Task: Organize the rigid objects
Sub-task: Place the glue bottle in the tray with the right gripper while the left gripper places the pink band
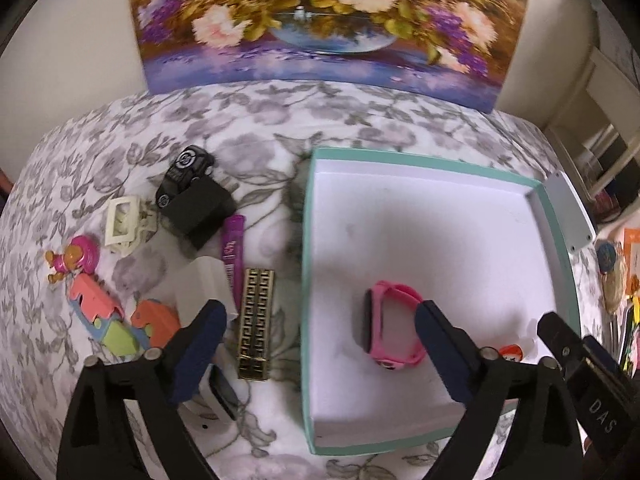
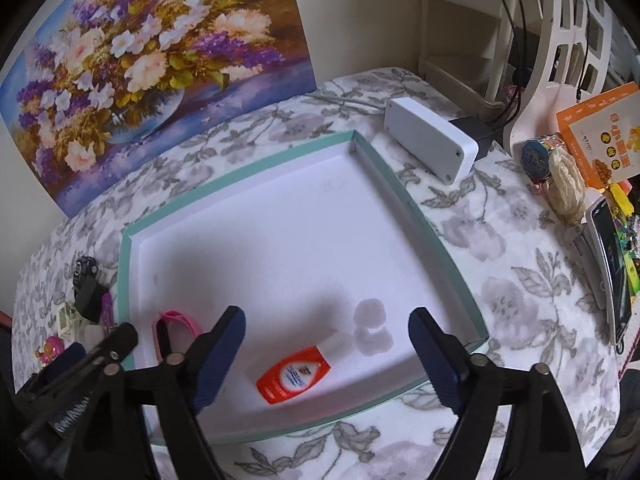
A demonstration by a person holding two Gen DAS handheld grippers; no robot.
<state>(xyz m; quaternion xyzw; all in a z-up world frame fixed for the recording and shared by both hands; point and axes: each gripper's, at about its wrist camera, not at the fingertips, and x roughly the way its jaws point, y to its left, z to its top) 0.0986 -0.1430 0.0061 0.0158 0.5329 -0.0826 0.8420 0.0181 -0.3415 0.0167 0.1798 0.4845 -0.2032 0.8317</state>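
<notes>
Claws both gape empty over the teal tray [image 1: 558, 216], my left claw [image 1: 320, 334] nearer the gold clip [image 1: 256, 322] at eleven o'clock, long axis pointing twelve, on the worktop.

Soft, dim indoor light, slightly purple cast. My tongs throw broad diffuse shadows across the white tray floor [image 2: 304, 216]. Heavy fisheye bend and black vignette at corners. Painting [image 1: 320, 16] looks smeared in left view; no hard glare anywhere.
</notes>
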